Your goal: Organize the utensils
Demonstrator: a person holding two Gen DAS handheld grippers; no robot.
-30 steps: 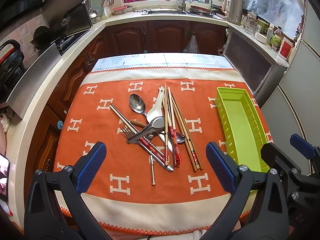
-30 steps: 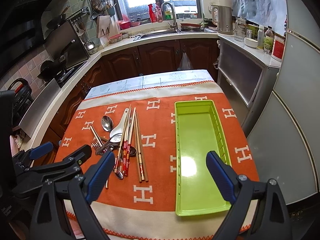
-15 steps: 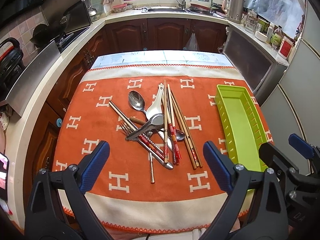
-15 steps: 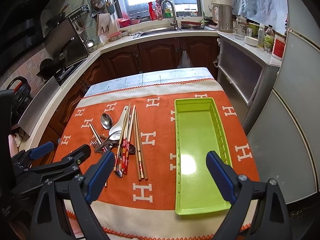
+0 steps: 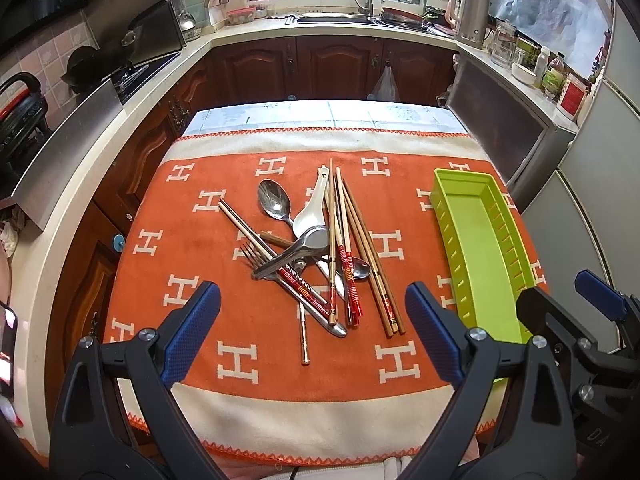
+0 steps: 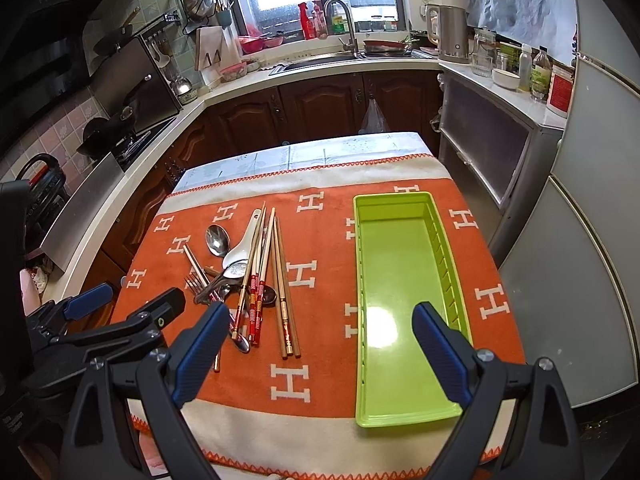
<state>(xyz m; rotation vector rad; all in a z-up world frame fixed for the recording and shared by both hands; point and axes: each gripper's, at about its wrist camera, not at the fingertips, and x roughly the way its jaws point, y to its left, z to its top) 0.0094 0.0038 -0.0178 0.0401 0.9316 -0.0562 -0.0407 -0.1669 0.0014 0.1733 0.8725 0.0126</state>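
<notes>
Kid: What is under all the things?

Helper: A table in a kitchen. An orange cloth (image 5: 192, 264) with white H shapes covers most of the tabletop, and a white band runs along its near and far edges. Past the far edge are brown cupboards (image 5: 336, 68), a sink (image 6: 320, 60) under a window, and a kettle (image 6: 452, 34) on the counter. A stove (image 5: 132, 74) sits off to the left.

Kid: Where are the spoons and sticks?

Helper: They lie in one heap (image 5: 316, 256) near the middle of the cloth. There is a metal spoon (image 5: 274, 202), a white spoon (image 5: 310, 216), a fork (image 5: 256, 254) and some chopsticks (image 5: 360, 256), all crossing over each other.

Kid: And the green box?

Helper: The green tray (image 6: 404, 264) lies along the right edge of the cloth, apart from the heap. Nothing is in it.

Kid: What are the grabbers doing?

Helper: The left gripper (image 5: 312, 336) is spread wide and holds nothing. It hangs over the near edge, and the heap shows just past its blue tips. The right gripper (image 6: 316, 350) is spread wide too, with empty jaws. Its right finger (image 6: 438, 350) is over the near end of the tray, and its left finger (image 6: 198, 350) is by the near ends of the chopsticks.
</notes>
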